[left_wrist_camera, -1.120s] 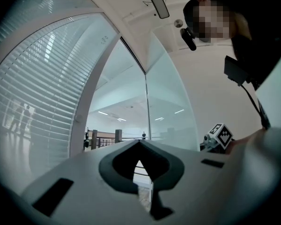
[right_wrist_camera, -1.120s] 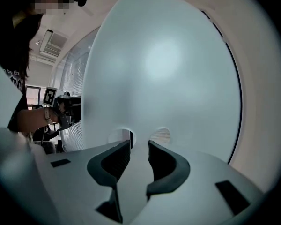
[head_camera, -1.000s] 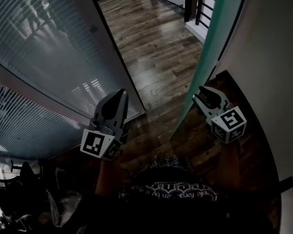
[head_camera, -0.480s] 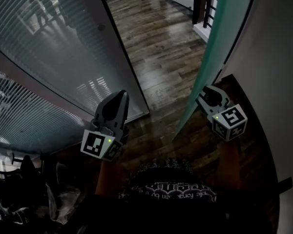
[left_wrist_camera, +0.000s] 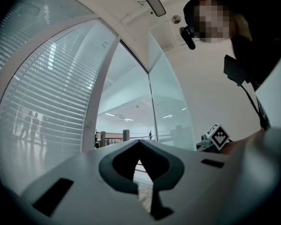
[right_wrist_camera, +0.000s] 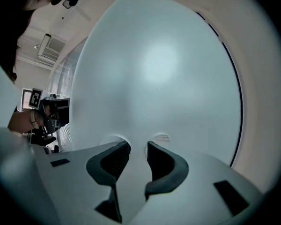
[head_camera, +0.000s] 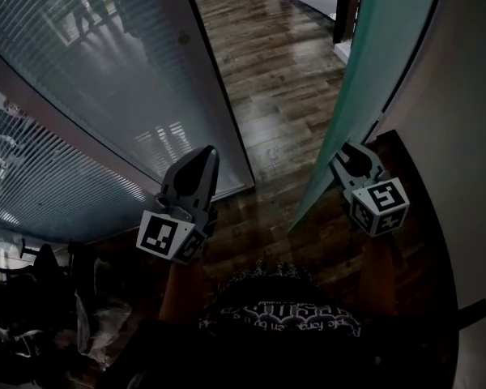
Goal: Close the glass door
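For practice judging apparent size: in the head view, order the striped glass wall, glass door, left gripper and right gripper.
1. striped glass wall
2. glass door
3. left gripper and right gripper: about alike, so unranked

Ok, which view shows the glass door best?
Head view: the door stands open, right gripper at its face. Right gripper view shows only its frosted face; left gripper view, a distant panel.

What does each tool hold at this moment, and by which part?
Nothing is held. The left tool is shut and empty; the right tool, jaws slightly apart, only has its tips at the face of the glass door.
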`<state>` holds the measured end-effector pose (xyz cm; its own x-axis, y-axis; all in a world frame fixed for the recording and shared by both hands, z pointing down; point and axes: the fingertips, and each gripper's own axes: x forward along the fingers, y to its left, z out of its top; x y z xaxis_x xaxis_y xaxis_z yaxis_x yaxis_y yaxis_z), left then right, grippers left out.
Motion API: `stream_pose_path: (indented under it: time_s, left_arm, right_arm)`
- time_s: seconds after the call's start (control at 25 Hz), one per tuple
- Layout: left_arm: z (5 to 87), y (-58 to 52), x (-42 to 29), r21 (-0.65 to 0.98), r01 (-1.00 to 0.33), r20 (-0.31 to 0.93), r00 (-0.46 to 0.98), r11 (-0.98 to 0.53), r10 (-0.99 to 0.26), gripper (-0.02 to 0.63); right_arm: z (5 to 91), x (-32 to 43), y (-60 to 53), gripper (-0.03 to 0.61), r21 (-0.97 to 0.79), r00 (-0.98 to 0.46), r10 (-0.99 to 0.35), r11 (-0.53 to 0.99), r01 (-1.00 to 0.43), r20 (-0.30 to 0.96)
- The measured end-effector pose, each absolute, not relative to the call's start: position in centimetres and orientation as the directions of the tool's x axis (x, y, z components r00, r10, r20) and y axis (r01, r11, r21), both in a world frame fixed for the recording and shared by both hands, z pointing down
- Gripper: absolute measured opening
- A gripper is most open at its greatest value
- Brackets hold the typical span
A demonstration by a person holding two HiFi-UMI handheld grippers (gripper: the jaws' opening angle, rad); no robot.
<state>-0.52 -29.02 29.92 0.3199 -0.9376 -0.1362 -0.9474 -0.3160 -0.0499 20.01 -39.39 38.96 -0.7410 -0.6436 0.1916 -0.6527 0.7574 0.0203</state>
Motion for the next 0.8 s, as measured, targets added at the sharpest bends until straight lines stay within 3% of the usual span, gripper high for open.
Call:
stream_pose_path:
  time_s: [0.8]
  left_arm:
    - [30.0,-26.8,-3.7,-0.046,-0.976,-0.133,0.219,-0.215,-0.967,0.002]
  right_arm:
    - [38.2,15.0,-41.9,0.124,0.031,-0.742,-0.647,0.757,-0.653,0.176]
